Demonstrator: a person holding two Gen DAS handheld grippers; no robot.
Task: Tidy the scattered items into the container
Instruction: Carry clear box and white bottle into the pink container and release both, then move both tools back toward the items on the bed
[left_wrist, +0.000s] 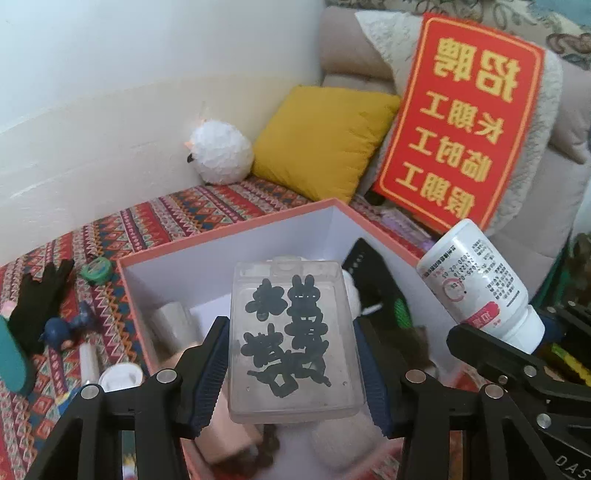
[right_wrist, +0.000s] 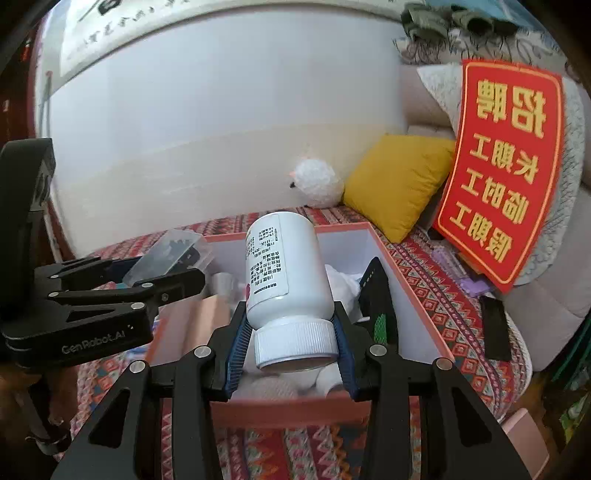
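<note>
Left tool (left_wrist: 291, 354) and right tool (right_wrist: 291, 332) each clamped on a load, side by side.

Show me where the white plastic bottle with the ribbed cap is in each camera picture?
Left wrist view: the white plastic bottle with the ribbed cap is at the right edge, tilted, cap lowest, held by the right gripper.
Right wrist view: the bottle is in the centre, between that gripper's fingers, cap nearest the camera.
Shared landmark: the red sign with yellow characters, upper right in both.
</note>
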